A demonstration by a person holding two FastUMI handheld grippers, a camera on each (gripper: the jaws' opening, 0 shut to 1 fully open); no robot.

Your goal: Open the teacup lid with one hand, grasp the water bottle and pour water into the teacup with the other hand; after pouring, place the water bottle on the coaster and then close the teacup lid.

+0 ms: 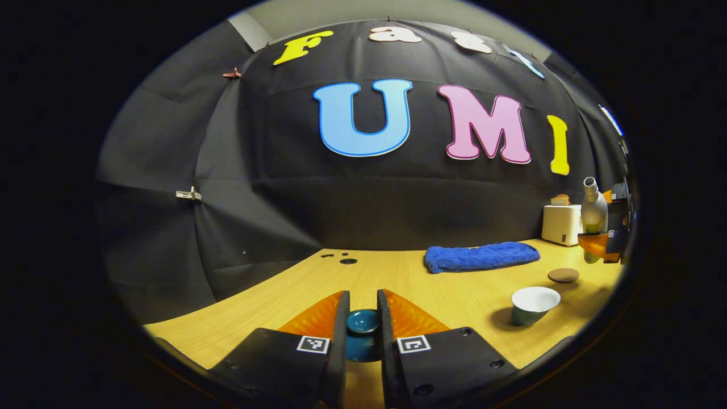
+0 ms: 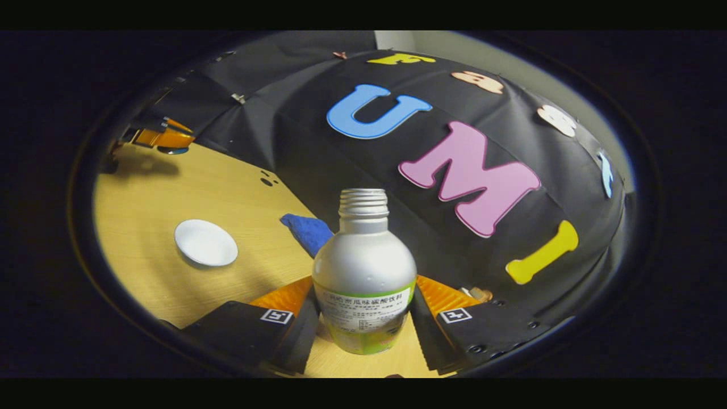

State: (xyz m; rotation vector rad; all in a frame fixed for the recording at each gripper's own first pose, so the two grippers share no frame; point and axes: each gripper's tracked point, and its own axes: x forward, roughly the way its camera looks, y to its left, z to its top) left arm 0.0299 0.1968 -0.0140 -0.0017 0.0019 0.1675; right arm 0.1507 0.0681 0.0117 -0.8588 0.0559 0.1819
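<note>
Pouring step at hand: left gripper (image 1: 362, 326) fingers clenched on teacup lid (image 1: 363, 322), lifted off. Right gripper (image 2: 363, 324) fingers clamp water bottle (image 2: 364, 272), held above desk (image 2: 170, 187). Bottle long axis upright, uncapped mouth toward 12 o'clock. Open teacup (image 2: 205, 242) at 10 o'clock from bottle. Next: carry over cup, tip mouth down. Coaster (image 1: 563, 275) waits beyond cup.

Your open stretch is the bare wooden table (image 1: 272, 295) in the left gripper view, from the near edge back to two small holes (image 1: 341, 259) by the cloth wall. On the right, the uncovered teacup (image 1: 533, 305), the coaster (image 1: 563, 275) and the blue towel (image 1: 481, 256) stand well apart with passable gaps. The white toaster (image 1: 561, 224) blocks the far right corner.
</note>
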